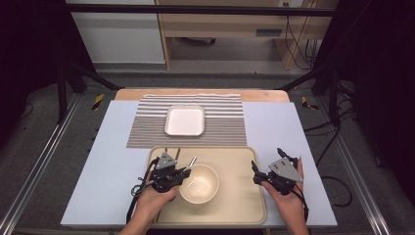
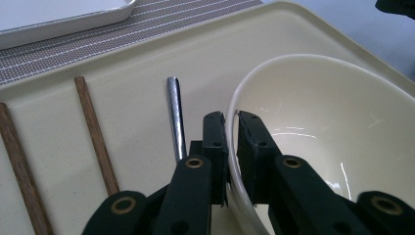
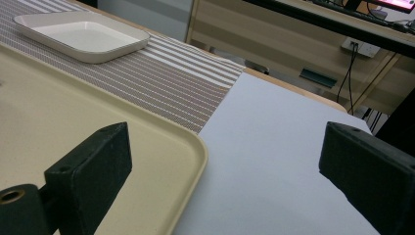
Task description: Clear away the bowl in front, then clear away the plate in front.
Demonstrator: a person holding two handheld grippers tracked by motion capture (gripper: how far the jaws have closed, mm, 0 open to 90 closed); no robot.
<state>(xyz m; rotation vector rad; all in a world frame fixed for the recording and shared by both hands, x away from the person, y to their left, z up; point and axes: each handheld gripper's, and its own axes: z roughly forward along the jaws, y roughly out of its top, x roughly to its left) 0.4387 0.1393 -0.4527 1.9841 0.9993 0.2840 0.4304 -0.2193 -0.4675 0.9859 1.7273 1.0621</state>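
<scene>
A cream bowl (image 1: 199, 183) (image 2: 323, 127) stands on the beige tray (image 1: 235, 161) (image 2: 147, 63) (image 3: 58, 122). My left gripper (image 1: 185, 172) (image 2: 232, 122) is shut on the bowl's left rim, one jaw inside and one outside. Left of the bowl lie a metal utensil handle (image 2: 174, 115) (image 1: 192, 161) and two wooden chopsticks (image 2: 95, 134) (image 1: 171, 152). My right gripper (image 1: 266, 164) (image 3: 225, 156) hangs open over the tray's right edge with nothing between its jaws. A white square dish (image 1: 184, 120) (image 2: 54, 17) (image 3: 83, 35) rests on the striped mat (image 1: 225, 122) (image 3: 161, 68) behind the tray.
The tray and mat lie on a pale blue-grey board (image 1: 112, 156) (image 3: 274, 161) atop a wooden table. Black frame bars (image 1: 63, 83) flank the table. A wooden desk (image 1: 230, 24) with cables stands beyond the far edge.
</scene>
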